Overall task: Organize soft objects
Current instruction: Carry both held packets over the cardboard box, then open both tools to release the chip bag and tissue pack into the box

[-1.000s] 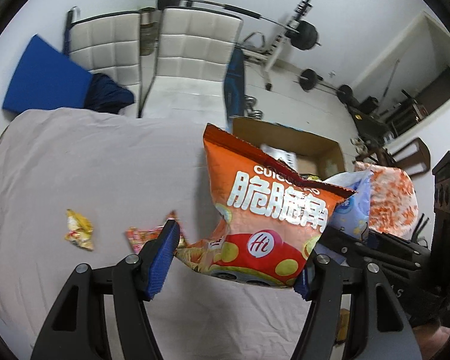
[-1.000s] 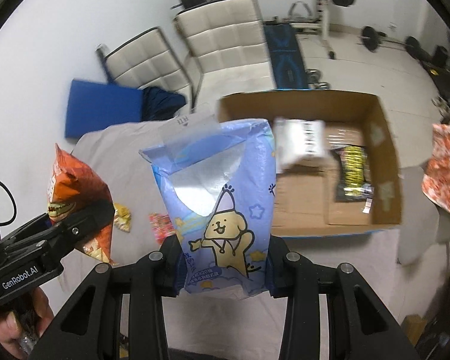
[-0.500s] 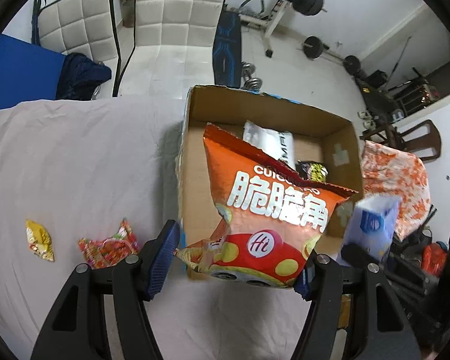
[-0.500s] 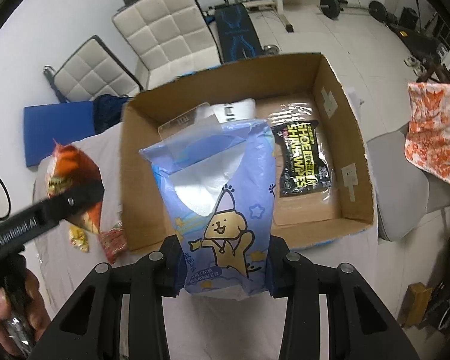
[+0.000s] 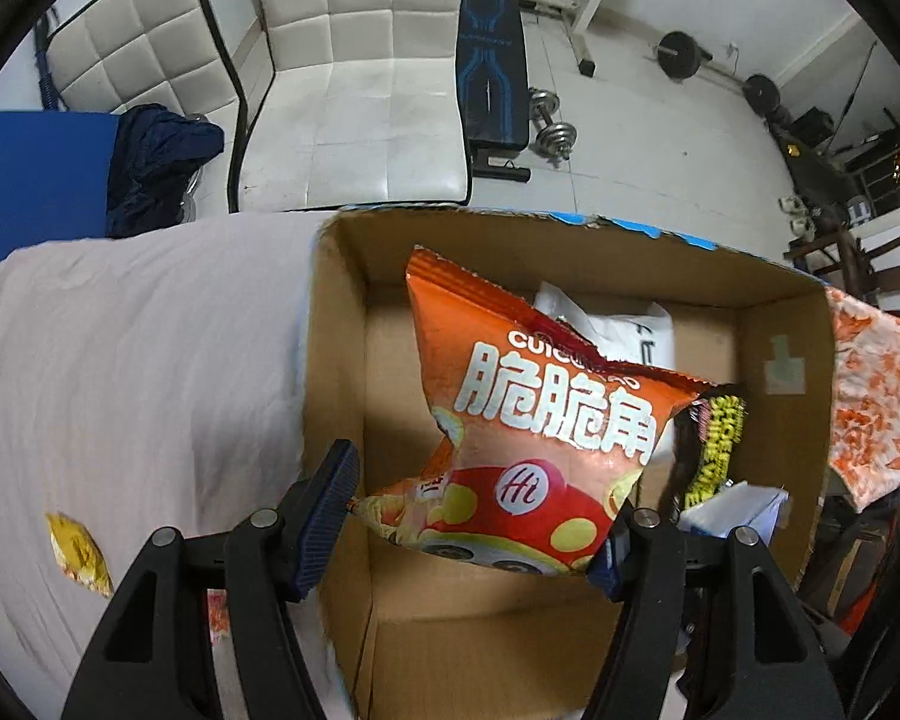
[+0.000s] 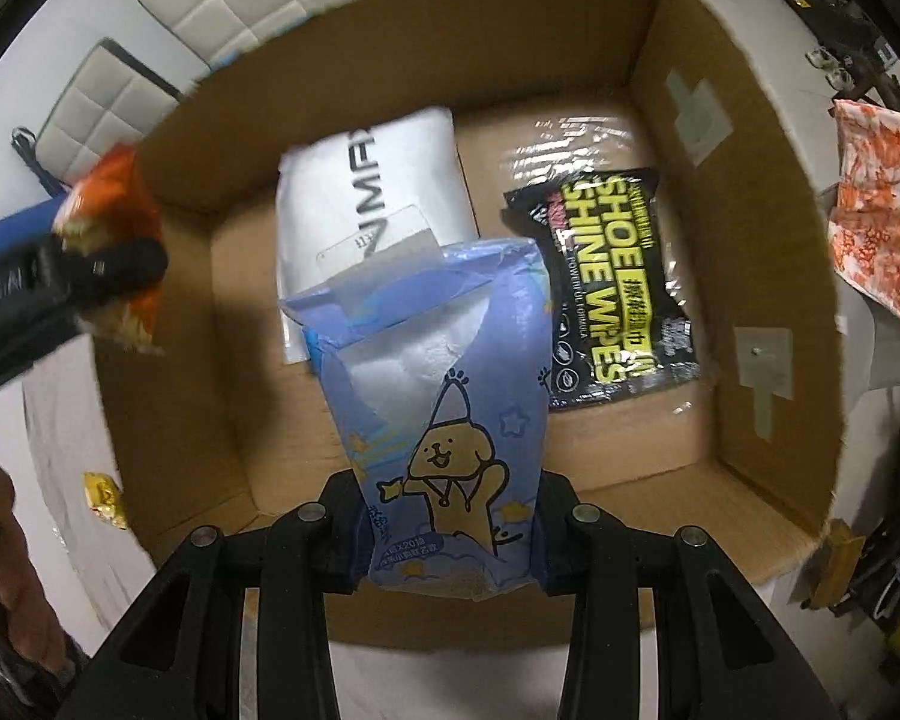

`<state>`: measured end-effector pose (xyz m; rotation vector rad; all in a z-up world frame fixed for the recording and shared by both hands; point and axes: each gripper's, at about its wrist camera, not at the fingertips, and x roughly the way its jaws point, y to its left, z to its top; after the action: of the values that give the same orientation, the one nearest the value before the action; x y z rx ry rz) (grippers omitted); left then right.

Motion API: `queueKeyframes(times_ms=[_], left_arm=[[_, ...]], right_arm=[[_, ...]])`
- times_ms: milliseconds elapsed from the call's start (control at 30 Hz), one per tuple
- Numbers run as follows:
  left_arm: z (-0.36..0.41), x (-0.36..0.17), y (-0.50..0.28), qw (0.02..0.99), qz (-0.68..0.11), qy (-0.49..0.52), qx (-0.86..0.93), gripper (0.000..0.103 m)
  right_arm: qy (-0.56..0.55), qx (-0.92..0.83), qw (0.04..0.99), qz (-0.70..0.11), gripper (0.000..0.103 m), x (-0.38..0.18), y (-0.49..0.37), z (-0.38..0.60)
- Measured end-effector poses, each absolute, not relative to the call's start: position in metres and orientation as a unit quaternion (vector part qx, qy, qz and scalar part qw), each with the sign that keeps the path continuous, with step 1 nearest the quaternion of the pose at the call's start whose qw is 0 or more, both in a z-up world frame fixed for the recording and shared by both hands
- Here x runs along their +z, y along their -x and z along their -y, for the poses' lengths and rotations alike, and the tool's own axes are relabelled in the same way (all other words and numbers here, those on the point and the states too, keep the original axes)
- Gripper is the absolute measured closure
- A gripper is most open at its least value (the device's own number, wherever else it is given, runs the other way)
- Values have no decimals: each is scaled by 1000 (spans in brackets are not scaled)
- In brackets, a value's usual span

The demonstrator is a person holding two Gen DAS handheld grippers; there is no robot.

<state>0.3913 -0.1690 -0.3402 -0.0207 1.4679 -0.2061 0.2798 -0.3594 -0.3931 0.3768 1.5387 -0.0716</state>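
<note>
Between the fingers of the right gripper (image 6: 450, 531) sits the blue tissue pack (image 6: 444, 414), pinched across its lower end, the jaws drawn in narrow against its sides so that the film creases there; its top is torn open and the white tissue shows, so it should be light, squashy and apt to sag or shed a sheet if tipped, and a hold low on the full part, as here, looks sounder than one on the loose flap; the left gripper (image 5: 474, 525) holds the orange snack bag (image 5: 540, 420) at its bottom corners, jaws set fairly wide around the puffed width; that bag is likely air-filled, slick and crackly, its contents brittle, so a light squeeze at the seam or corners would serve better than pressure on the belly; both packs hang over the open cardboard box (image 6: 744, 228), where a white pack (image 6: 372, 192) and black shoe wipes (image 6: 612, 288) already lie flat on the floor; out on the cloth-covered table (image 5: 138, 360) a small yellow packet (image 5: 78, 552) lies well apart from the box.
</note>
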Motion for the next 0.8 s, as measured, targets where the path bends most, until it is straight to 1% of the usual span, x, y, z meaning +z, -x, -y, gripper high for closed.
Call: queueKeyframes(times_ms=[67, 133, 167, 200, 267, 300, 367, 400, 467, 500, 533, 600, 700, 733, 767, 800], left_arm=[[175, -350, -400, 733, -675, 2, -92, 38], [178, -357, -406, 728, -680, -2, -89, 38], [180, -361, -408, 725, -683, -2, -87, 38], [181, -364, -411, 725, -684, -2, -83, 38], [183, -368, -413, 722, -687, 3, -84, 37], [184, -369, -415, 720, -689, 3, -86, 36], [184, -372, -418, 715, -693, 2, -87, 36], [184, -372, -419, 715, -693, 2, -88, 35], [183, -370, -421, 718, -691, 3, -88, 30], [182, -369, -422, 719, -689, 5, -87, 21], [181, -367, -423, 721, -688, 8, -87, 16], [181, -365, -424, 723, -685, 10, -87, 14], [180, -359, -423, 726, -682, 9, -89, 12], [180, -358, -422, 726, -681, 10, -89, 12], [178, -355, -420, 728, -679, 13, -89, 12], [177, -353, -418, 730, -678, 14, -89, 12]], right_arm=[[-166, -27, 697, -697, 60, -402, -284, 356], [-168, -23, 691, -702, 56, -410, -288, 355], [-167, -20, 690, -704, 53, -414, -290, 354], [-166, -17, 688, -706, 47, -417, -292, 352], [-166, -16, 685, -710, 44, -422, -295, 351], [-162, -16, 683, -712, 40, -424, -296, 351], [-157, -18, 682, -714, 36, -427, -297, 351], [-155, -21, 683, -714, 36, -427, -297, 351], [-152, -24, 684, -713, 35, -427, -298, 352], [-154, -25, 685, -712, 33, -426, -298, 352], [-153, -26, 686, -711, 31, -425, -297, 352], [-154, -25, 688, -709, 26, -424, -297, 355], [-145, -26, 694, -705, 24, -415, -293, 356], [-143, -25, 696, -703, 21, -410, -288, 358], [-141, -25, 698, -702, 15, -406, -286, 358], [-137, -25, 702, -698, 10, -403, -285, 357]])
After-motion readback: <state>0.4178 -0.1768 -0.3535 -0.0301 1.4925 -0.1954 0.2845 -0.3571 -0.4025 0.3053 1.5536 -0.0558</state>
